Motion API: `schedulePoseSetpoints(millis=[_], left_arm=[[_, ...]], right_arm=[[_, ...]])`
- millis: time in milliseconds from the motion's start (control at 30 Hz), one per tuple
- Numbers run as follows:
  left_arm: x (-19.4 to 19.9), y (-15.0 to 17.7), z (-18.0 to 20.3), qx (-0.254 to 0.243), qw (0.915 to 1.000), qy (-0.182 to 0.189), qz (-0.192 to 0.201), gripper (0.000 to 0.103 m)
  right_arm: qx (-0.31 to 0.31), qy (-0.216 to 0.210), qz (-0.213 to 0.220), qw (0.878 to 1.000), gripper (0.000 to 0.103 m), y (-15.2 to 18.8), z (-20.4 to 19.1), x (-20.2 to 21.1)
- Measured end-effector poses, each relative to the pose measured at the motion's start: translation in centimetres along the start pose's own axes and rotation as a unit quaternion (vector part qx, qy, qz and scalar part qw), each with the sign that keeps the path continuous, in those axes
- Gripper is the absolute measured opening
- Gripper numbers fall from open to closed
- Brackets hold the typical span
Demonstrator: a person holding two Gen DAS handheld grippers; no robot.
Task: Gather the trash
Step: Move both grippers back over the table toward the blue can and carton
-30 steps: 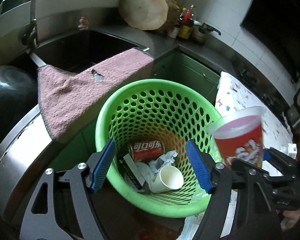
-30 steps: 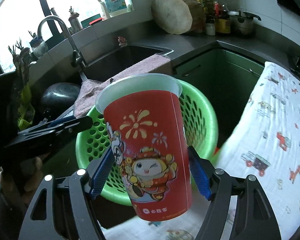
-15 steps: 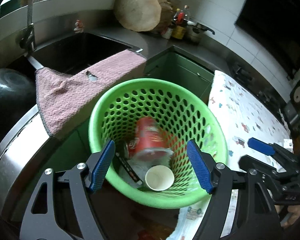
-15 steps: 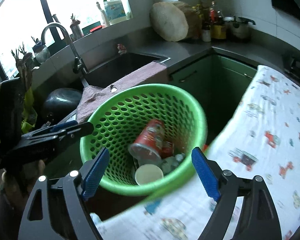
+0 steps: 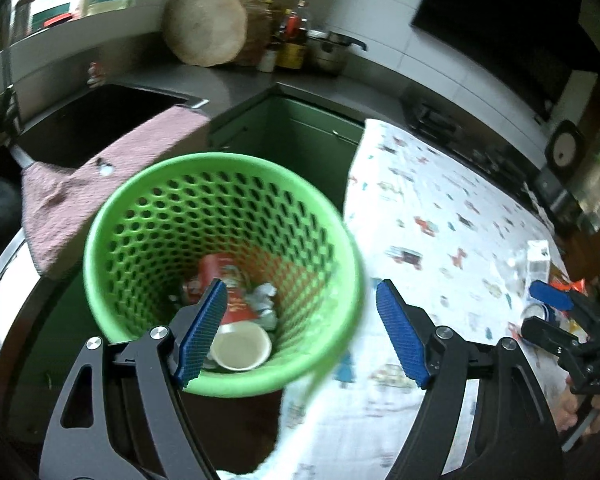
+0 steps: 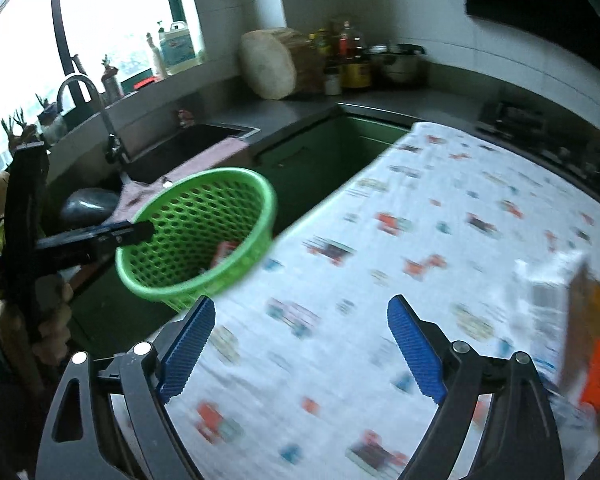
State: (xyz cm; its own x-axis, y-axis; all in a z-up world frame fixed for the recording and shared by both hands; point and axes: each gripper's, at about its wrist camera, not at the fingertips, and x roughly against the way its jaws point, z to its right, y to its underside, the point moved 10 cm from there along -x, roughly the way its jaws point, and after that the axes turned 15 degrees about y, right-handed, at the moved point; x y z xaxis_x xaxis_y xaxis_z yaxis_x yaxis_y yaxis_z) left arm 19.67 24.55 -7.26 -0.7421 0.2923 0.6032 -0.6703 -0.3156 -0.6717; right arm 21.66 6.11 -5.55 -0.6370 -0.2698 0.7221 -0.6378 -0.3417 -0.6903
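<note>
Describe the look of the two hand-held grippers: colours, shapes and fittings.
Both look the same. The left hand-held gripper and the right hand-held gripper have black frames with triangular cut-outs, silver round bolts, and two blue ribbed finger pads. No cables or markings show. A bare hand grips the left one's handle.

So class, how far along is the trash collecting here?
Done: the red cup and a white paper cup lie in the green basket.
In hand: nothing; right gripper and left gripper are open.
Left: blurred packaging on the tablecloth.
</note>
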Motion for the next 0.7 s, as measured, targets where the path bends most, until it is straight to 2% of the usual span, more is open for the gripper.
schedulePoseSetpoints(millis=[300,700], left_arm=[[-2.0,0.9,5.8,-0.024,0.9992,0.022,-0.022,0.078],[-4.1,1.7,12.2,-0.053,0.9964,0.049,-0.045,0.079]], right_arm=[[0.015,0.044,-0.005,0.999,0.086,3.5,7.3,2.7],[0.116,0.077,-0.042,0.989,0.087,6.9,13.4,2.5]])
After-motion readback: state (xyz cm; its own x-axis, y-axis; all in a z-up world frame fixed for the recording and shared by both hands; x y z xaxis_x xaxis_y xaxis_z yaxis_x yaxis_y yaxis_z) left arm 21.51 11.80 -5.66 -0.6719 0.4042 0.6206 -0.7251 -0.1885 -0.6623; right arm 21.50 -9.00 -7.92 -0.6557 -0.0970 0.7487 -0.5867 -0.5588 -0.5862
